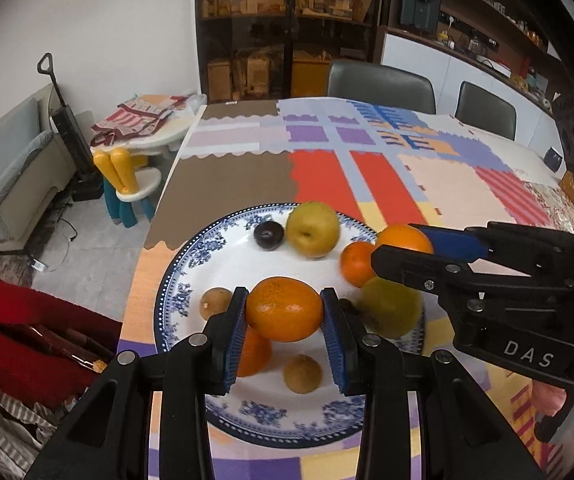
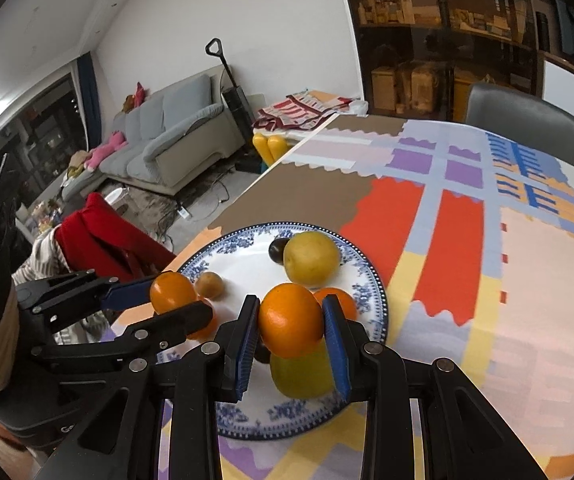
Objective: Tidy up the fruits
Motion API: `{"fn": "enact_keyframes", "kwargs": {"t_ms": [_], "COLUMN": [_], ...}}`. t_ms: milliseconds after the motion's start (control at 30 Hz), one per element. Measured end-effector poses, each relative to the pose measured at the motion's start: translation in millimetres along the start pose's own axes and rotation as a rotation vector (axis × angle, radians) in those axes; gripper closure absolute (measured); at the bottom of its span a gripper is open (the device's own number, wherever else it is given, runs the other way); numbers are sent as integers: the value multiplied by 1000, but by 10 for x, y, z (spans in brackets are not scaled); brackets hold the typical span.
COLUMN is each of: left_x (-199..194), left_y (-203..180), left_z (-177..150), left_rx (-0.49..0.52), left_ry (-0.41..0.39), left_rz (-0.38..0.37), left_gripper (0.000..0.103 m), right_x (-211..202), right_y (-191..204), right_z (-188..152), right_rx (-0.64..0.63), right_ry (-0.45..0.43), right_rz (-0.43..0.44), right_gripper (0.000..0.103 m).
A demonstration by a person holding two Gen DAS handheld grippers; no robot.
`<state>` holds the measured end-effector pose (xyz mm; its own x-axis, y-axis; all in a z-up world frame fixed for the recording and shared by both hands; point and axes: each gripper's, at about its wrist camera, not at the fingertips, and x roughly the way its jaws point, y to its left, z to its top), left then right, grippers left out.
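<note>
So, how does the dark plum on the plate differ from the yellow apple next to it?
The dark plum is almost black, while the yellow apple is pale yellow-green. The plum is clearly smaller and sits lower than the apple. In the left wrist view the plum lies left of the apple; in the right wrist view the apple hides part of it. Both are round, rest on the far side of the blue-patterned plate, and no tongs hold them.

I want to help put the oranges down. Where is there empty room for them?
The plate has bare white room in its middle, between the plum, the small brown fruit and the orange in the left gripper. The tablecloth beyond the plate is bare too. The plate's right side is crowded with fruit and the right gripper.
</note>
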<state>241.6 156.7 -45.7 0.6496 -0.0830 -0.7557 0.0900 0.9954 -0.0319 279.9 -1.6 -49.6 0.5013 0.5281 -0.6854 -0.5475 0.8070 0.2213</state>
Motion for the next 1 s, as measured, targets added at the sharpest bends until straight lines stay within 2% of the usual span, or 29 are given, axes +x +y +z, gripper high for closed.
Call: {"fn": "enact_keyframes", "kwargs": {"t_ms": [167,267,433,700,800,900,967,1000], "left_x": [94,86,-27,-424,-610,-785,-889,-922], "left_y": [50,49,37,-62,-161,-295,-387,-434], "left_z": [14,0,-21,-102,-116,-152,-194,-211], "left_rx": [12,18,11,-38,-31,-16,-10,-4], "left_ry": [16,12,0,-64,-103,-140,-165,-175], "left_rz": [13,35,103,160,178,191,186,187], "left_gripper": [66,49,47,39,32,25,21,19], "right_x": [151,203,159,-212,-422,-659,-813,-893], "right_y": [-4,-19,-62,-69,-56,-56,-52,-52], "right_z": [66,88,74,-11,-61,-134,-201,-237], "right_rx": [-8,-4,16,16,6,3,2,5], "right_ry": [13,19,5,-63,-90,-116,-127,-133], "right_rz": [0,2,7,-61,-106,-139,-165,-177], "right_gripper": [70,70,62,62,53,51,46,40]}}
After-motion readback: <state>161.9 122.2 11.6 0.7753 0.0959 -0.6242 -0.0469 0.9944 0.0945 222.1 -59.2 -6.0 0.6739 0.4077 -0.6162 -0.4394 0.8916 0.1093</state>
